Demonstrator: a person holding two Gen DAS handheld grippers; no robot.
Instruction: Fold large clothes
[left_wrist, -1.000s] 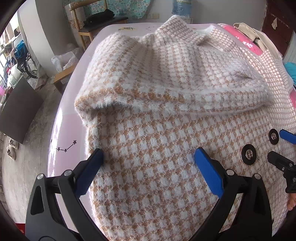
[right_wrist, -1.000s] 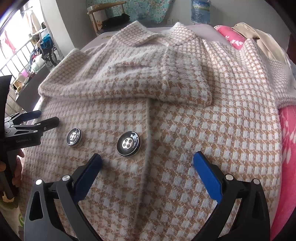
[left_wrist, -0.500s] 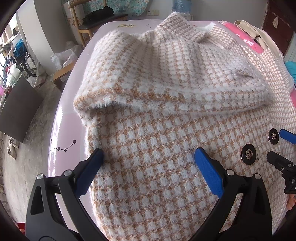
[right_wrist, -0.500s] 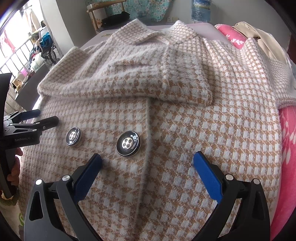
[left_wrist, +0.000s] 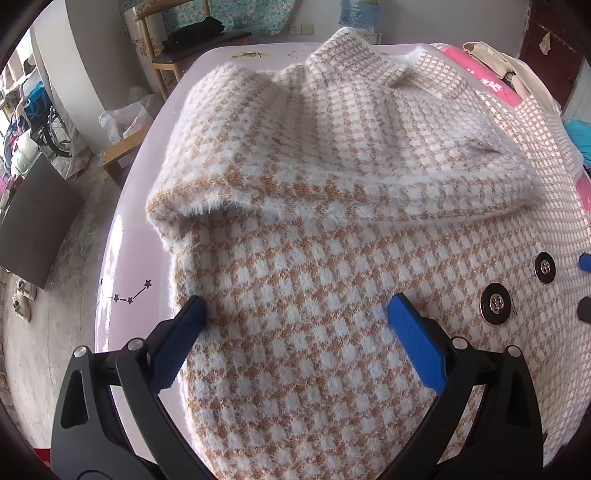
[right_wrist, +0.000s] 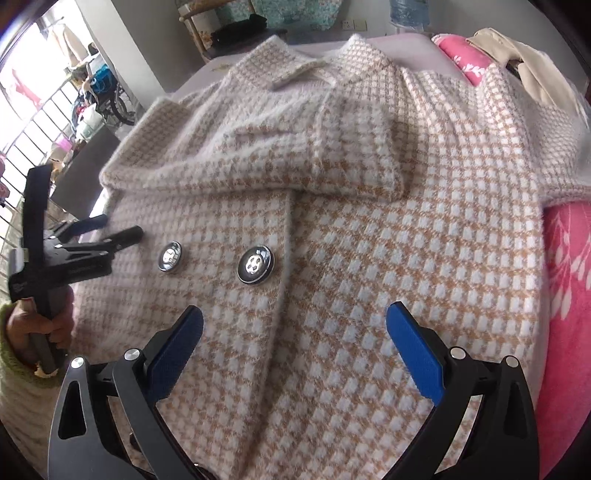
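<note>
- The left gripper (left_wrist: 295, 314) stands wide open and holds nothing — its pads hang low over the coat (left_wrist: 332, 258), one at the coat's 9 o'clock edge, the other over the front panel.
- The right gripper (right_wrist: 295, 325) is open as well, empty, hovering over the coat's front just short of the two buttons (right_wrist: 255, 264).
- The coat lies flat on the pink bed (left_wrist: 125, 258), buttoned side up, its long axis running from both grippers toward 12 o'clock, where the collar (right_wrist: 314, 70) sits.
- One sleeve (left_wrist: 351, 177) is already folded across the chest, from 9 toward 3 o'clock.
- Both grippers are at the hem end, side by side; the left is nearer the 9 o'clock edge, the right nearer the 3 o'clock side.
- My guess: each takes its hem corner and carries it toward the collar.
</note>
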